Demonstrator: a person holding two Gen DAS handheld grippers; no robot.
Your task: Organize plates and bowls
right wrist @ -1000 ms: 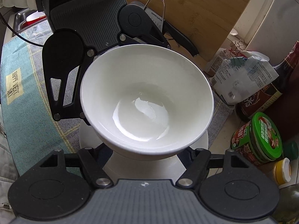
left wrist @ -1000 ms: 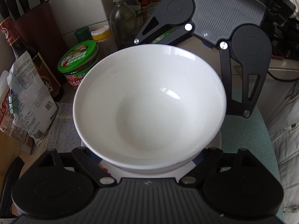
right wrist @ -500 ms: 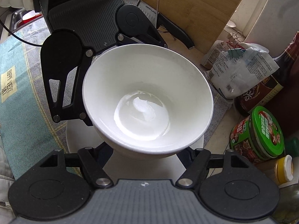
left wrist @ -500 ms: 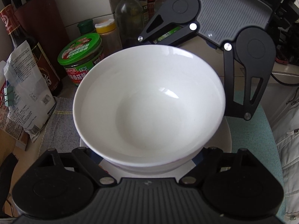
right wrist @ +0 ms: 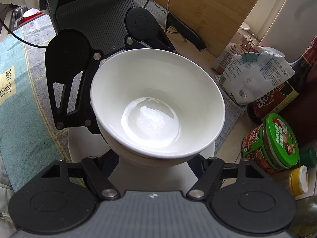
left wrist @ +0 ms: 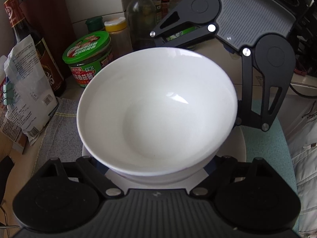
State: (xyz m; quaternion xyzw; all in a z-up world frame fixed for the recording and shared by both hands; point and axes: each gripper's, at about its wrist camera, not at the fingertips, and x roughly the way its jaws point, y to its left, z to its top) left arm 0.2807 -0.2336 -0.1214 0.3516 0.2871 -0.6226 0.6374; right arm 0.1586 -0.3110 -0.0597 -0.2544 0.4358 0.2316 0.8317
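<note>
**White bowl comes down onto the stack**

The deep white ceramic bowl (left wrist: pixel 158 109) has sunk since a second ago, and the jaws of your right gripper (right wrist: pixel 154 158) have just been opening with the bowl between them. The bowl now sits nested in a second white bowl (left wrist: pixel 158 180), of which only a sliver of rim shows beneath it. That stack rests on a round white plate (left wrist: pixel 234 152). The plate lies partly on a teal patterned cloth (left wrist: pixel 263 138) and partly on a grey woven towel (left wrist: pixel 57 138) spread over the surface.

Your two grippers face each other across the bowl. Each one's fingers run in low on either side of the bowl and vanish under its rim. You cannot tell whether the right jaws touch the bowl. The same holds for your left gripper (left wrist: pixel 156 166): its jaws stand wide around the bowl, but their pads are hidden.

A green-lidded glass jar (left wrist: pixel 87 57) stands just beyond the towel, well clear of the plate.
</note>
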